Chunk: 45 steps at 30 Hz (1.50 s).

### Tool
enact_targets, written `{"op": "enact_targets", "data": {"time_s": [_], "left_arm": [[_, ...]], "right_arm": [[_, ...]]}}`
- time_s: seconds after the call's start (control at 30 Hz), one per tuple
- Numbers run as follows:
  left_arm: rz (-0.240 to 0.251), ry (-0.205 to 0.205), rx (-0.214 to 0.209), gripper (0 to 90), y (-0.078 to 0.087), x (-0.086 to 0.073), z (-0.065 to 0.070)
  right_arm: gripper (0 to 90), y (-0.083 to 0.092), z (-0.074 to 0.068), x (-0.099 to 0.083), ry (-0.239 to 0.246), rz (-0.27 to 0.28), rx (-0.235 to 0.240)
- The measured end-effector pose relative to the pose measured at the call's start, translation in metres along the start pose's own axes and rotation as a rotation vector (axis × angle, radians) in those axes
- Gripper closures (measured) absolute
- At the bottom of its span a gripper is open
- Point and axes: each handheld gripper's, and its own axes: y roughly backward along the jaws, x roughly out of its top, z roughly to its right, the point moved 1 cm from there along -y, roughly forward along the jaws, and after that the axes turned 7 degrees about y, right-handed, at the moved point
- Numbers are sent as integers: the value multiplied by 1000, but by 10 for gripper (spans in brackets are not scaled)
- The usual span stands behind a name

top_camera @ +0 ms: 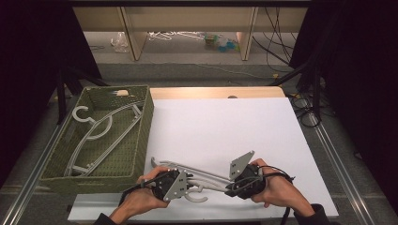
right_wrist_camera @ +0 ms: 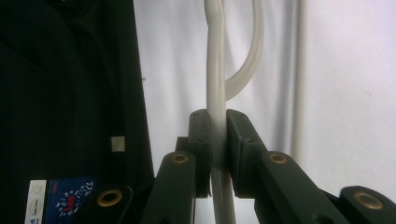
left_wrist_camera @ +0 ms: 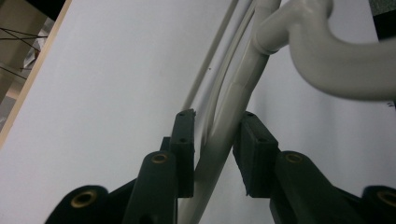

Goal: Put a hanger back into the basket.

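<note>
A grey plastic hanger (top_camera: pixel 209 177) lies on the white table top (top_camera: pixel 220 126) near its front edge, its hook (top_camera: pixel 197 197) toward me. My left gripper (top_camera: pixel 190 180) grips one arm of the hanger from the left. In the left gripper view the arm (left_wrist_camera: pixel 243 88) runs between the pads of that gripper (left_wrist_camera: pixel 215 135), and the thick hook (left_wrist_camera: pixel 327 56) curves off at the top right. My right gripper (top_camera: pixel 228 189) comes in from the right. In the right gripper view this gripper (right_wrist_camera: pixel 215 130) is clamped on a thin bar of the hanger (right_wrist_camera: pixel 215 70).
A green woven basket (top_camera: pixel 146 126) stands at the left of the table with more grey hangers (top_camera: pixel 101 131) lying in it. A wooden strip (top_camera: pixel 216 92) edges the table's far side. Shelving and cables lie on the floor beyond. A dark gripper body (right_wrist_camera: pixel 70 116) is close on the left in the right gripper view.
</note>
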Motion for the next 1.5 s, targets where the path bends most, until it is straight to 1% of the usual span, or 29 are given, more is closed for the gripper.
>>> {"op": "enact_targets", "data": {"time_s": [0.03, 0.07, 0.1, 0.13, 0.2, 0.27, 0.3, 0.37, 0.43, 0.5, 0.53, 0.6, 0.63, 0.67, 0.73, 0.77, 0.8, 0.87, 0.9, 1.0, 1.1, 1.2, 1.23, 1.3, 1.33, 1.4, 1.43, 1.47, 1.5], "left_arm": [[-11, -3, -8, 701, 1, 1, 0], [-10, -16, -1, 707, 2, 2, 0], [-8, -15, 2, 712, 3, 3, 0], [0, -6, -8, 718, 3, 4, 1], [-14, -14, -5, 730, 5, 8, 1], [-9, 9, -4, 741, 7, 11, 0], [-8, 33, -17, 748, 9, 13, 0], [-7, 58, -19, 760, 10, 16, 0], [-17, 75, -20, 761, 10, 17, 0], [-15, 106, -31, 763, 10, 18, -2], [-1, 137, -46, 771, 11, 18, -2], [11, 165, -56, 781, 14, 18, -3], [12, 175, -51, 786, 15, 19, -4], [11, 182, -48, 790, 15, 19, -4], [15, 224, -57, 791, 17, 18, -7], [18, 239, -57, 791, 17, 17, -7], [15, 244, -52, 791, 18, 16, -8], [15, 274, -43, 791, 18, 16, -9], [20, 298, -50, 791, 19, 16, -9], [19, 311, -49, 791, 21, 16, -9], [9, 334, -37, 791, 22, 14, -12], [12, 384, -29, 791, 24, 11, -16], [13, 394, -29, 791, 24, 10, -16], [11, 403, -26, 791, 27, 9, -18], [15, 423, -27, 791, 28, 8, -19], [18, 436, -25, 791, 29, 6, -21], [13, 437, -21, 791, 31, 5, -22], [17, 456, -23, 791, 31, 5, -22], [18, 455, -18, 791, 33, 4, -24]], "right_arm": [[810, 0, 0, 0, 2, -1, 0], [804, 0, 1, -1, 4, 0, -5], [797, -1, 2, -1, -1, 0, -10], [789, -2, 3, -2, -7, 0, -20], [779, -2, 5, -4, -15, 2, -25], [759, 0, 6, -4, -19, 9, -41], [747, 1, 7, -4, -29, 16, -55], [723, 3, 11, -7, -61, 37, -94], [699, 4, 13, -7, -69, 46, -95], [646, 3, 12, -7, -74, 49, -113], [607, 2, 13, -6, -76, 51, -129], [557, 3, 14, -5, -91, 64, -157], [518, 3, 15, -5, -93, 84, -176], [479, 5, 16, -5, -115, 118, -195], [449, 7, 18, -5, -144, 147, -219], [434, 8, 18, -5, -152, 157, -219], [426, 8, 19, -5, -154, 160, -228], [411, 8, 20, -5, -164, 166, -249], [408, 8, 21, -5, -159, 168, -263], [399, 10, 22, -5, -162, 177, -263], [377, 10, 22, -5, -156, 187, -287], [357, 11, 24, -6, -169, 222, -331], [354, 14, 24, -6, -166, 220, -321], [337, 16, 25, -7, -185, 242, -340], [332, 17, 26, -7, -182, 258, -350], [331, 19, 27, -8, -187, 263, -365], [327, 20, 26, -8, -193, 273, -368], [322, 20, 26, -8, -206, 287, -383], [315, 21, 26, -8, -200, 302, -389]]}}
